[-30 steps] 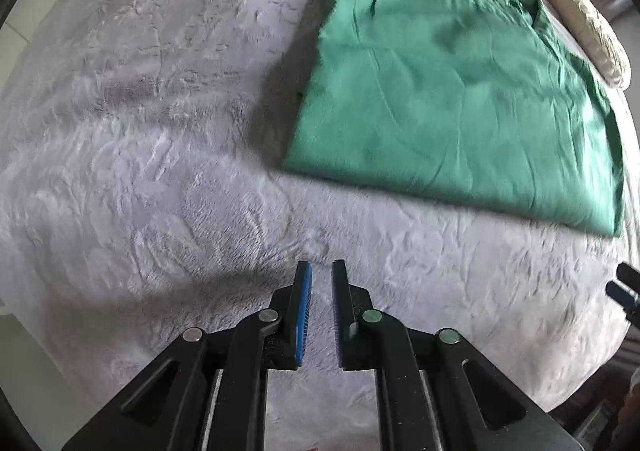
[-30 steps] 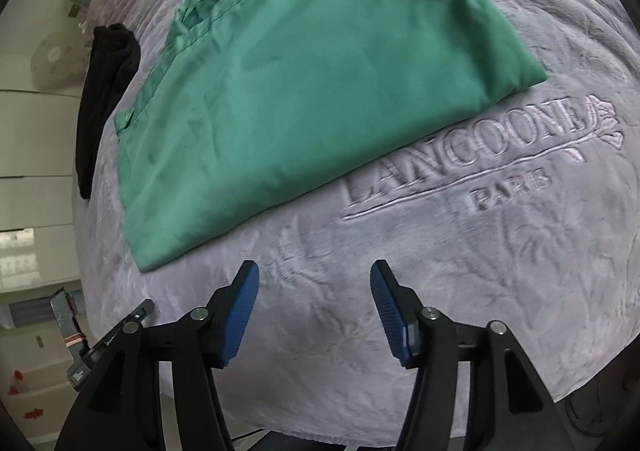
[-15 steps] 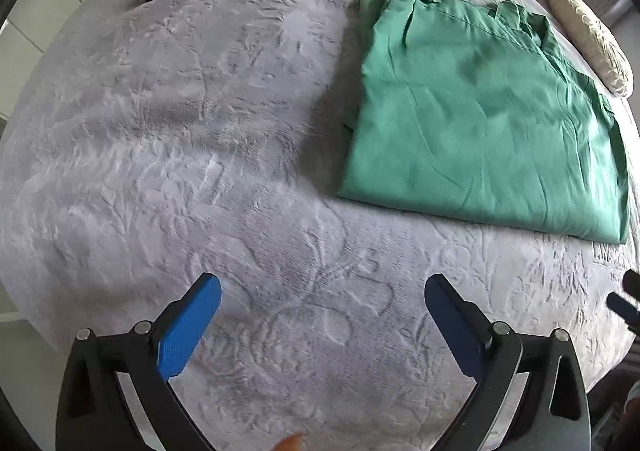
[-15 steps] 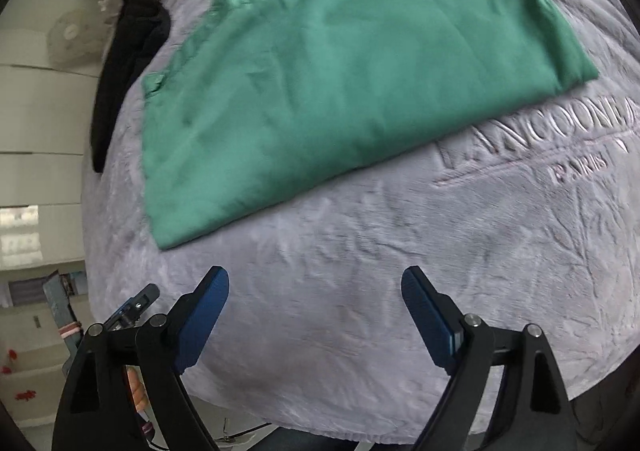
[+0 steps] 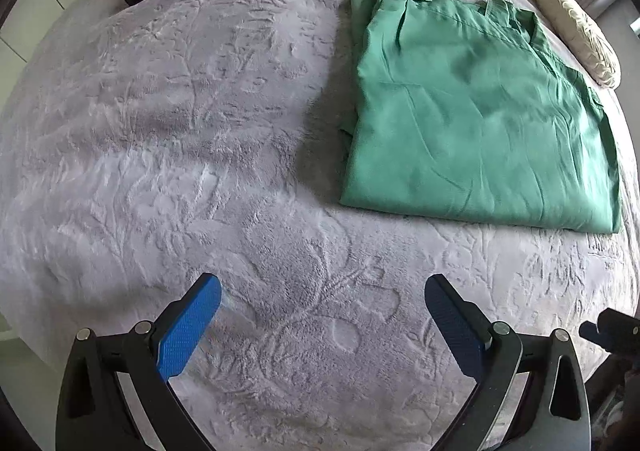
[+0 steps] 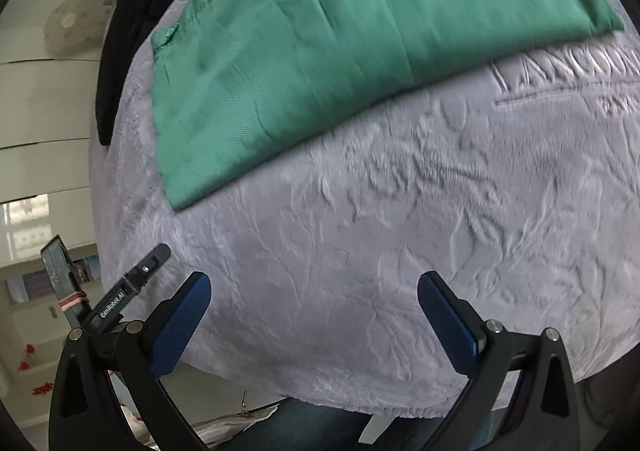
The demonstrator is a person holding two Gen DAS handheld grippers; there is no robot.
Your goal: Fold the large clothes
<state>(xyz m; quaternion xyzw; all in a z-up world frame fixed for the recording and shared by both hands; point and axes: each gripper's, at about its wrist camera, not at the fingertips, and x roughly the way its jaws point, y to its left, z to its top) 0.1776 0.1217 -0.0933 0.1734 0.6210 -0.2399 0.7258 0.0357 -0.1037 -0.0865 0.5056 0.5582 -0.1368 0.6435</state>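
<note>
Item: green shirt point(image 5: 472, 119), folded flat on the grey bed point(image 5: 200, 131), long axis across our front. Left tool point(image 5: 322, 325) spread, nothing between; shirt lies ahead and to its right. Right tool point(image 6: 314, 317), jaws just opened wide, empty; shirt lies ahead-left, its near corner seemingly closer to this hand.

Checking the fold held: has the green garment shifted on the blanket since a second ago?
Cannot tell. The green garment keeps its folded shape on the grey blanket, beside the embossed lettering; only the cameras clearly moved.
</note>
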